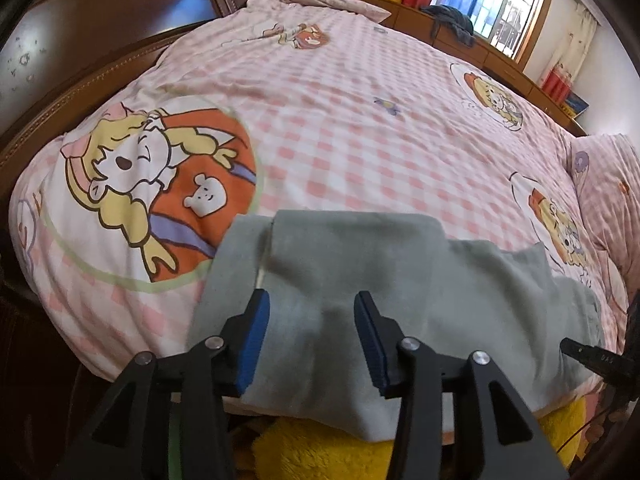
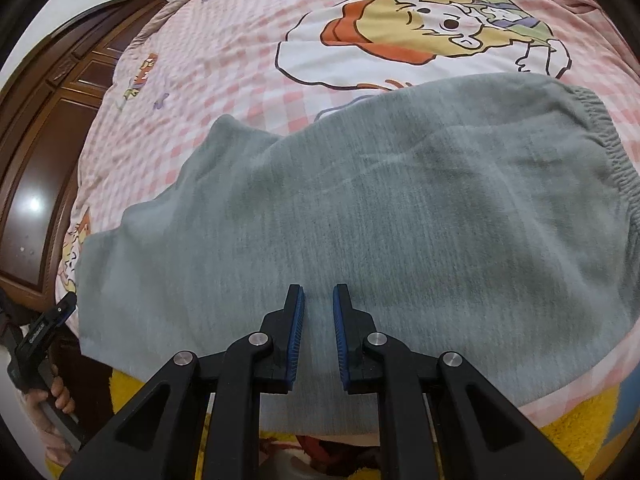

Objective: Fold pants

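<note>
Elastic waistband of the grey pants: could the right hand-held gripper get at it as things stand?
Probably yes: the waistband lies exposed on the pants, nothing between it and the right hand-held gripper.

Ahead of our left gripper [image 1: 312,336] we've got open checked bedspread [image 1: 360,128] all the way to the pillow [image 1: 612,184] off to its right. To its left the wooden wardrobe [image 1: 100,20] walls us in. Under both grippers lie the grey pants [image 2: 360,208] (flat, nothing sticking up). Beyond our right gripper [image 2: 319,336] it's clear bed again, wardrobe far left.
</note>
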A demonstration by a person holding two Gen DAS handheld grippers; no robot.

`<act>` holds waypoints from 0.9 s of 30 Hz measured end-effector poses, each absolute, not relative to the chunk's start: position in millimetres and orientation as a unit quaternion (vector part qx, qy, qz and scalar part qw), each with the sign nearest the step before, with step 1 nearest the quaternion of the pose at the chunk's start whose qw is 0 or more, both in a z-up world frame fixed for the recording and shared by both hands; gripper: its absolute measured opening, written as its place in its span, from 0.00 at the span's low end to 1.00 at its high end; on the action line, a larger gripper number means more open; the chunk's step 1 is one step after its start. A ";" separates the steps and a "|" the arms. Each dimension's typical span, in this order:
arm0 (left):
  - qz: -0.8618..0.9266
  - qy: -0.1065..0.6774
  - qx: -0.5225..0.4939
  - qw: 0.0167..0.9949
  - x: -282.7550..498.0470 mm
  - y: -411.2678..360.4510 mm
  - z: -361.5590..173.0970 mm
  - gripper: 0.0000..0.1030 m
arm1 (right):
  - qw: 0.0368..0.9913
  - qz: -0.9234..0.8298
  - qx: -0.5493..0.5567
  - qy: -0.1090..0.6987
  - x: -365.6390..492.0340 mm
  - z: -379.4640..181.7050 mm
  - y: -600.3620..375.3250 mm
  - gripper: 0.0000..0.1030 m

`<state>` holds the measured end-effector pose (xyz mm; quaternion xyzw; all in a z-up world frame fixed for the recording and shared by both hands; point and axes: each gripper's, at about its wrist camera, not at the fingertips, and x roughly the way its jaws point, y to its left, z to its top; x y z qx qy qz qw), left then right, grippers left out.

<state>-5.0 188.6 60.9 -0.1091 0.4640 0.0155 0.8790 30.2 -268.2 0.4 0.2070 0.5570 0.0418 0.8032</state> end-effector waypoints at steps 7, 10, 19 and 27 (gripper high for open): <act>0.010 0.465 -0.120 0.877 8.8 200.2 50.6 0.55 | 0.828 0.040 0.160 0.536 26.6 26.8 -250.9 0.16; 0.006 0.467 -0.131 0.874 12.5 204.4 47.1 0.55 | 0.835 0.062 0.122 0.532 30.9 34.6 -231.6 0.29; -0.007 0.456 -0.147 0.878 17.2 209.1 43.9 0.57 | 0.819 0.076 0.109 0.558 37.1 8.7 -210.4 0.30; -0.014 0.452 -0.145 0.880 29.3 209.1 42.7 0.57 | 0.816 0.079 0.130 0.558 38.3 5.7 -214.2 0.30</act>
